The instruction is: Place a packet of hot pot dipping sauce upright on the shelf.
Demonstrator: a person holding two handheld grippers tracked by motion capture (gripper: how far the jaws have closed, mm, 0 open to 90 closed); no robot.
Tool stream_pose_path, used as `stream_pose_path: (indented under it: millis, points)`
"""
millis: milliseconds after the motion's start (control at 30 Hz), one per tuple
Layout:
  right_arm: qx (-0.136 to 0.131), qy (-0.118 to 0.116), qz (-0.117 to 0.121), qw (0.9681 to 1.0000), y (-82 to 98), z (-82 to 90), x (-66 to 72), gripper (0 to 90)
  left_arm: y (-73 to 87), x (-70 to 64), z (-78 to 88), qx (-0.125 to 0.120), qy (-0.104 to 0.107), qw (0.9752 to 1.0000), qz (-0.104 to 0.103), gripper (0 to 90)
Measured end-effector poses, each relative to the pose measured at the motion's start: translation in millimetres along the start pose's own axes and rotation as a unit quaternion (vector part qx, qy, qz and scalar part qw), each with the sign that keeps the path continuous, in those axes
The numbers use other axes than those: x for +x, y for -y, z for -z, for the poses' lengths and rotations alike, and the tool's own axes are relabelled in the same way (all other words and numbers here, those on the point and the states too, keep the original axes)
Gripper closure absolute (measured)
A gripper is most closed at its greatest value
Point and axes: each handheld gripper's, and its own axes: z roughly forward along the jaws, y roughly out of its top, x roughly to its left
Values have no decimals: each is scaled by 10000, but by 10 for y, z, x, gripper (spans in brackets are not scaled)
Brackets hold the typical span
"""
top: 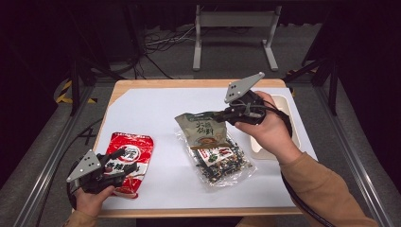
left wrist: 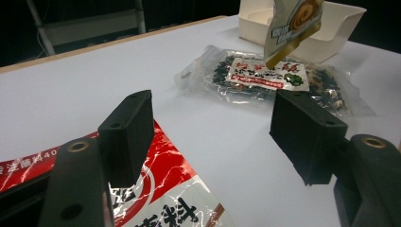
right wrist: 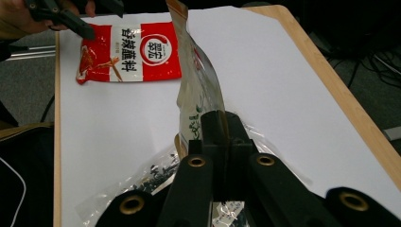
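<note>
A red and white seasoning packet [top: 135, 149] lies flat at the table's front left. My left gripper [top: 125, 165] hovers over its near end, jaws open wide, with nothing pressed between them [left wrist: 213, 123]; the packet's corner [left wrist: 175, 198] shows under the left jaw. My right gripper [top: 226, 115] is shut on the top edge of a green and tan snack pouch [top: 203, 130], which hangs lifted and tilted. The pouch [right wrist: 194, 90] rises from the shut jaws [right wrist: 222, 123]. Beneath it lies a clear bag of dark mixed bits [top: 224, 163] with a red and white label.
A white plastic tray [top: 286, 106] stands at the table's right side, behind my right hand. A white sheet [top: 156, 109] covers the wooden table, bare at the back left. Beyond the far edge are a metal stand [top: 234, 21] and floor cables.
</note>
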Motion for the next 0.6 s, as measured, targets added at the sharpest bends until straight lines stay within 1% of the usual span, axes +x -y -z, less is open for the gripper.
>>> stream_pose_path:
  millis: [100,167,233,567,600]
  points:
    - [-52,64,-39,10000,23,45,-38,893,1,-6,-10,9,-30,10000,-36,306]
    - [-105,140,-58,9998,48,90,-82,892,5,-4,-15,21,-28,10000,-17,295]
    - [-135,229,-73,9996,73,136,-129,892,7,7,-14,13,-46,10000,-41,291]
    - [-249,583,-213,9978,205,321,-346,893,11,21,-6,7,-66,10000,10,279]
    - [-249,583,-213,9978,205,321,-346,893,11,21,-6,7,-66,10000,10,279]
